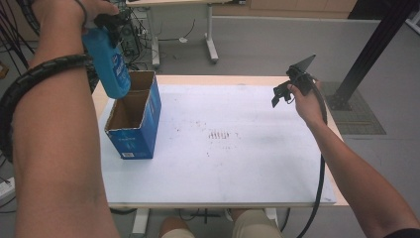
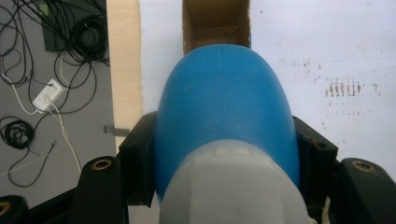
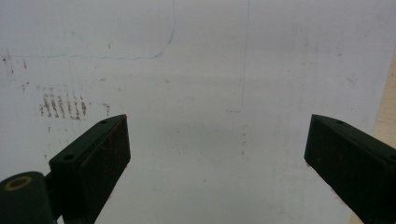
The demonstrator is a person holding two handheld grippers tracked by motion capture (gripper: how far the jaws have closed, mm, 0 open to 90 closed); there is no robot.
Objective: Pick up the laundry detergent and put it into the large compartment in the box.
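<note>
Left gripper (image 1: pixel 110 22) has its fingers (image 2: pixel 137 158) clamped on both sides of a blue bottle (image 1: pixel 108 62), near the white cap end; the bottle hangs bottom-down over the far part of the open cardboard box (image 1: pixel 132 121) at the left of the desk (image 1: pixel 237 163). In the left gripper view the rounded bottom sits right at the box mouth, shifted toward one wall. Main risk as I see it: the bottle looks nearly as wide as the opening, so if the descent is off-centre the bottom will likely catch the rim or the flap and tip or shove the box, which stands loose near the desk's left edge. Second risk: smooth curved plastic held high up, so it could swing or slip in the pads if it snags. The right gripper (image 1: pixel 286 91) is held above the right side of the desk, well apart, fingers (image 3: pixel 100 158) spread wide with nothing between them, so it isn't steadying the box.
</note>
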